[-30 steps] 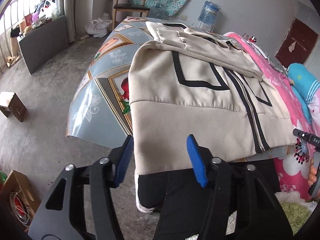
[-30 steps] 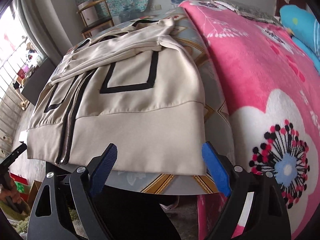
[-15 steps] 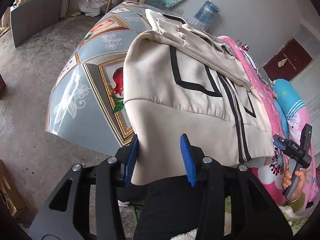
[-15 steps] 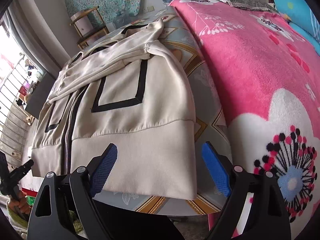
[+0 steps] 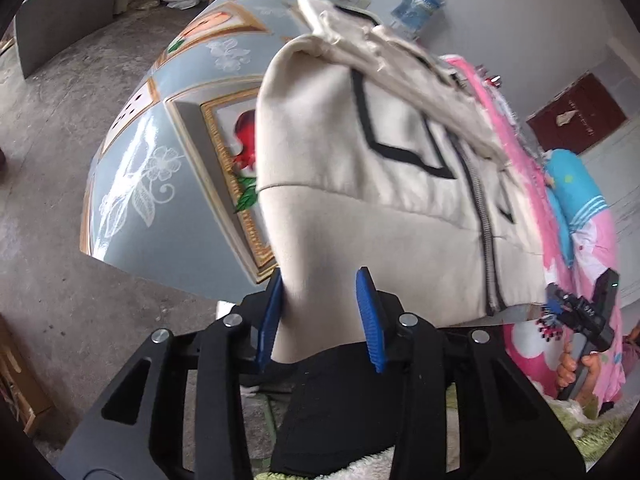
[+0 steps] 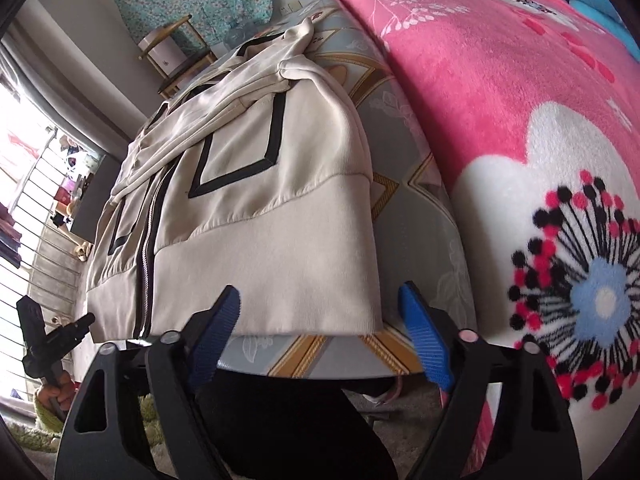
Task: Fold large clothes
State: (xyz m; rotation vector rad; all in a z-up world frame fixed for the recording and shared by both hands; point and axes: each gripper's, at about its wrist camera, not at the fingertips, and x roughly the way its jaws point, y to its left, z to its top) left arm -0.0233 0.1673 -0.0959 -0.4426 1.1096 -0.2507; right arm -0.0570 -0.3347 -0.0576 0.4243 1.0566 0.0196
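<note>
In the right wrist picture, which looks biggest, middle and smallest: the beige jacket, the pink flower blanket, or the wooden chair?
1. Pink flower blanket and beige jacket look about equal; the blanket is cut off, so I won't rank them.
2. Wooden chair, smallest, though farthest away.

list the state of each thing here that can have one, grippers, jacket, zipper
left gripper: jaws part closed around the jacket's hem corner, grip not certain
right gripper: open, just short of the hem, holding nothing
jacket: laid flat on the table, sleeves folded across the front, hem at the near edge
zipper: zipped shut
table: covered by a printed cloth
</note>
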